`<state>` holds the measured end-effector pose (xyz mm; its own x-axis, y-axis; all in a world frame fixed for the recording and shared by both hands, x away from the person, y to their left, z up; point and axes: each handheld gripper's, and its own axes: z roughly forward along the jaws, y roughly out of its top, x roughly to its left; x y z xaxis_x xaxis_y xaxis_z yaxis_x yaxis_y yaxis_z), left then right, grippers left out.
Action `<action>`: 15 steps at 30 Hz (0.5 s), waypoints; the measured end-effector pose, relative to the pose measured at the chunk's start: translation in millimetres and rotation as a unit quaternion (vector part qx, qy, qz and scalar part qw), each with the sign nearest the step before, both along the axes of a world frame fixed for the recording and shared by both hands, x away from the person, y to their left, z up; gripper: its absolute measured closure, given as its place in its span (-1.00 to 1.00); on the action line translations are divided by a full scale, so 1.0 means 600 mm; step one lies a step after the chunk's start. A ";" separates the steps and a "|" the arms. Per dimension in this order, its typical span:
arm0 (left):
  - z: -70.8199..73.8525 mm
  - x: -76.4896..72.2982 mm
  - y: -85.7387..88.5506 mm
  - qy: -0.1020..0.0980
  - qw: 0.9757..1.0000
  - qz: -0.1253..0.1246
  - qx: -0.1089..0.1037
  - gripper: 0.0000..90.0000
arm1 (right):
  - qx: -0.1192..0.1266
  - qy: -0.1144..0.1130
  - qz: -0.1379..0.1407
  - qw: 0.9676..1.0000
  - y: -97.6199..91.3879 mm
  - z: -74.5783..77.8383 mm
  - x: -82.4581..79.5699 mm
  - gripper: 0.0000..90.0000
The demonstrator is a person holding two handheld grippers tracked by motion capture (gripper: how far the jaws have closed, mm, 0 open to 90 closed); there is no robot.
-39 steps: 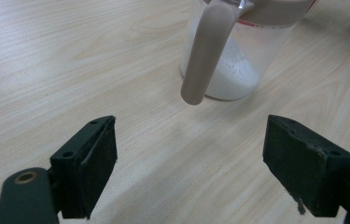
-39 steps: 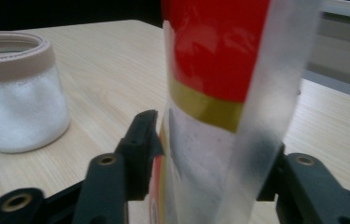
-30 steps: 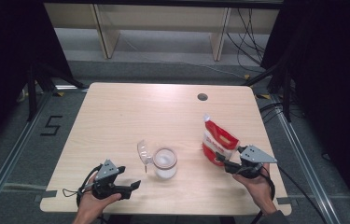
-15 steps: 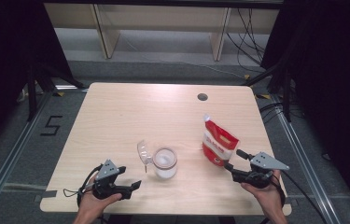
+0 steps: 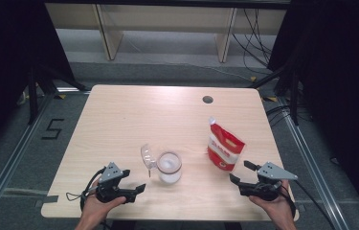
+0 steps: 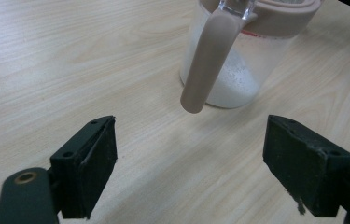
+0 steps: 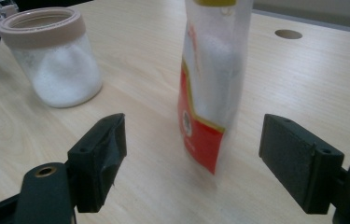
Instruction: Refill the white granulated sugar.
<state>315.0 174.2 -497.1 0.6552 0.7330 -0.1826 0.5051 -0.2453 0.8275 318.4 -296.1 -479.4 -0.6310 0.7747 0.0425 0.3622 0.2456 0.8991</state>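
A: Surface?
B: Light wood-grain worktop (image 5: 119,124), round cable hole (image 5: 207,99) near the far right corner.
A: What's standing on it?
B: Clear jar (image 5: 169,167) with white powder, beige rim, lid flipped open, near the front middle. Red-and-white pouch (image 5: 224,145) upright to its right, well apart.
A: Touching?
B: No, bare wood between them.

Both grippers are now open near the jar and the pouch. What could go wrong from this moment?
1. The pouch stands upright and free on the table, close before the open right gripper, whose fingers have just been opening. A small bump could tip it over.
2. The jar has its lid flipped open and holds white powder. The left gripper is open beside it; a knock there might spill powder.
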 end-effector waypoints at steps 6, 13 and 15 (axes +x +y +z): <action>0.002 -0.002 -0.001 -0.002 1.000 0.004 -0.001 -0.62 | -0.018 0.004 0.015 1.000 0.007 -0.001 -0.010 -0.47; 0.002 -0.001 0.001 -0.003 1.000 0.005 -0.001 -0.62 | -0.025 0.024 0.009 0.999 0.012 -0.003 -0.021 -0.48; 0.002 -0.001 0.000 -0.002 1.000 0.004 -0.004 -0.62 | -0.033 0.010 0.022 0.999 0.011 -0.004 -0.019 -0.48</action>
<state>314.7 174.3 -496.0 0.6502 0.7369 -0.1852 0.5031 -0.2349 0.8317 307.0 -289.7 -482.0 -0.6647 0.7471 0.0046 0.3672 0.3213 0.8729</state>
